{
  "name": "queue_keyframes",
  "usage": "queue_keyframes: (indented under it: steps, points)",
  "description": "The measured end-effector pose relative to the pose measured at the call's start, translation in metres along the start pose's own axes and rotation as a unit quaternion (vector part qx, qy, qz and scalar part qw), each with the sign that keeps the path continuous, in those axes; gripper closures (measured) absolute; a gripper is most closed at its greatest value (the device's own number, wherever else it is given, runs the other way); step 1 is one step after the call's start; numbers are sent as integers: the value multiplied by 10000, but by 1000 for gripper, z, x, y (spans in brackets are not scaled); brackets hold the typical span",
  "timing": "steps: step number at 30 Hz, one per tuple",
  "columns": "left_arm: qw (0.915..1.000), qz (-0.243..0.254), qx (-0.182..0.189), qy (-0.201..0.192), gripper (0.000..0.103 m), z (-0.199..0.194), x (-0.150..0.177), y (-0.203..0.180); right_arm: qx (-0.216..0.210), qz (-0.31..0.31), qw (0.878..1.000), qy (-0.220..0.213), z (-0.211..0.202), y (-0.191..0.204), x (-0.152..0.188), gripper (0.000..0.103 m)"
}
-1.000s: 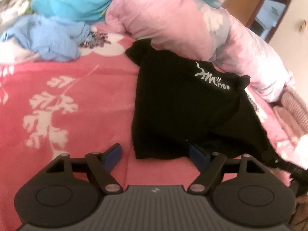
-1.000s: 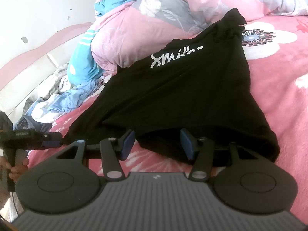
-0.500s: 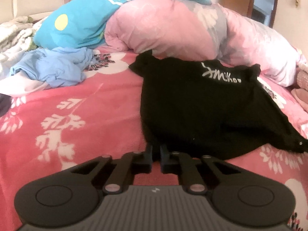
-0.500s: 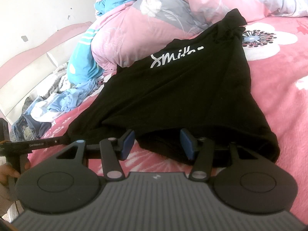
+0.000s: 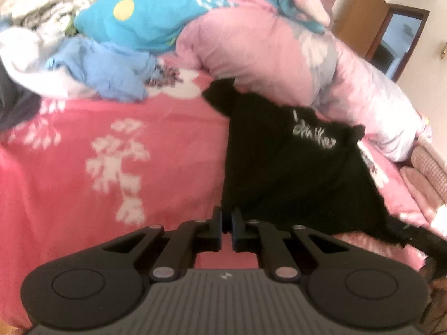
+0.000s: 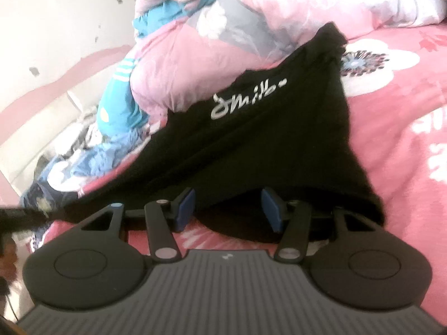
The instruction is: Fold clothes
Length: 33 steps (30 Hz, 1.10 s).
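Note:
A black T-shirt [image 5: 293, 173] with white script lies spread on the pink bed, its top edge resting against a quilt. My left gripper [image 5: 226, 224] is shut on the shirt's near left hem corner. In the right wrist view the same shirt [image 6: 265, 139] fills the middle. My right gripper [image 6: 229, 209] stands open, its blue pads [image 6: 185, 209] wide apart, and the hem drapes over and between them. The left gripper [image 6: 19, 215] shows there at the far left, with the hem pulled taut toward it.
A puffy pink quilt [image 5: 265, 50] lies behind the shirt. Blue and white garments [image 5: 106, 67] are heaped at the back left. The pink floral bedspread [image 5: 117, 167] stretches out to the left. A wooden door [image 5: 360, 14] stands at the far right.
My left gripper closed on the hem corner about a second ago and has since shifted, drawing the hem taut. The right gripper stayed open and moved slightly closer to the shirt.

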<state>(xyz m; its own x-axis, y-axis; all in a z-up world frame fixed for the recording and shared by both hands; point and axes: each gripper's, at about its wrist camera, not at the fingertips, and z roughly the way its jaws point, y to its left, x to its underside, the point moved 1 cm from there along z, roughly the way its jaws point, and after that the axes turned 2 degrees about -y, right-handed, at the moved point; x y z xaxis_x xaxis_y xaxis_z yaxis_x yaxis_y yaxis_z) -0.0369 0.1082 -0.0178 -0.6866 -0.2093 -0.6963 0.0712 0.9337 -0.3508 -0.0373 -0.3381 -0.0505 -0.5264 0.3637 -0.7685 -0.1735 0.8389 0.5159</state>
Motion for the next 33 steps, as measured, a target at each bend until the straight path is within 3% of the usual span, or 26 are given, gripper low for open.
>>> queue_keyframes:
  steps: [4,6,8,12,14,17,19,22,23,27,33]
  points:
    - [9993,-247,290,3,90,10,13,16,-16,319,9981,-522,-43,-11,-10,46]
    - [9981,-416,451,-20,79,13,17,26,72,550,9954,-779,-70,-22,-16,43]
    - [9958,-625,660,-83,75,15,19,35,306,806,9929,-814,-88,-35,-24,43]
    - [9909,-914,967,-209,67,18,24,48,588,1535,9848,-558,-97,-61,-30,43]
    - [9894,-966,1057,-258,66,20,26,51,629,1868,9801,-225,-85,-71,-27,43]
    - [9889,-949,1099,-315,66,21,28,53,907,1992,9756,174,-62,-76,-21,43]
    - [9886,-937,1123,-349,67,21,29,54,1015,2055,9732,202,-52,-78,-17,45]
    - [9894,-941,1034,-385,79,24,30,56,1048,2108,9717,195,-46,-75,-19,57]
    - [9898,-944,994,-396,85,24,30,57,1045,2081,9722,250,-43,-73,-19,65]
    - [9909,-914,885,-441,93,26,31,57,1125,1751,9767,518,-31,-59,-16,88]
    - [9936,-675,737,-531,97,21,31,48,1314,1427,9808,204,-42,-47,-21,97]
